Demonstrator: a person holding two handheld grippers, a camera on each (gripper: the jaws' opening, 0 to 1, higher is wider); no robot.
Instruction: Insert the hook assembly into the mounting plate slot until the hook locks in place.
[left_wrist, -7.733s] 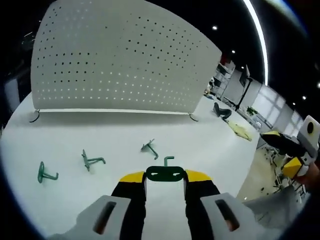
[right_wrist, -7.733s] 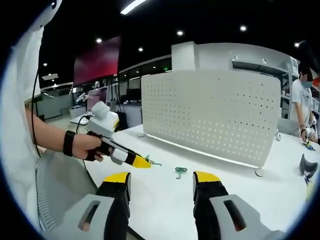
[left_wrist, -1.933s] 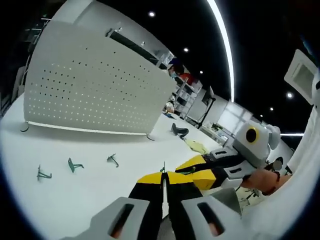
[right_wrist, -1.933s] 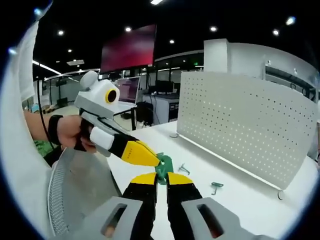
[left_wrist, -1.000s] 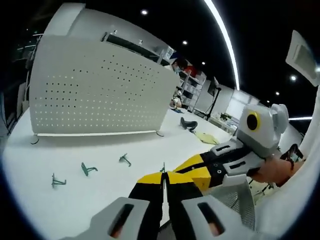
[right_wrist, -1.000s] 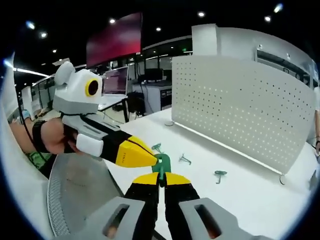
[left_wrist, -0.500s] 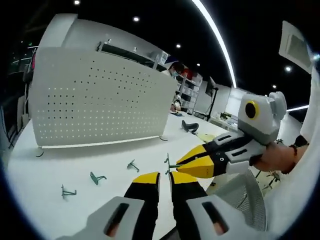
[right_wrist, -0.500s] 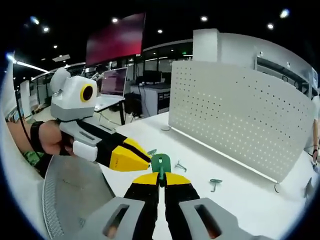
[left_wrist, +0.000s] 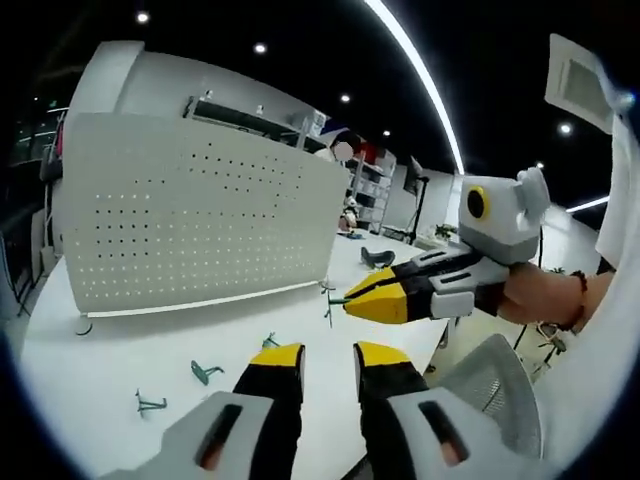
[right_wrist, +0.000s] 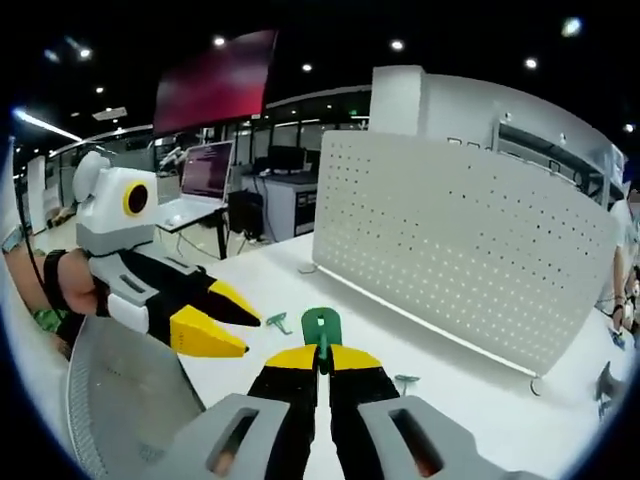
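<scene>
On white table (left_wrist: 120, 350): loose hooks (left_wrist: 205, 373), pegboard (left_wrist: 190, 225) upright (dim workshop).

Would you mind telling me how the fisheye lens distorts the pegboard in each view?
Left gripper view: the white pegboard bulges, its top edge bowing upward. Right gripper view: the pegboard curves too, its edges bending toward the rim; its holes stay sharp.

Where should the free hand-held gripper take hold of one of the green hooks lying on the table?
Probably by the thin arm that sticks up off the white table, coming from above with the jaws across it. The nearest green hook lies with its flat base against the surface, so the base offers little to pinch. The left hand-held gripper is open; the right hand-held gripper already holds a green hook.
</scene>
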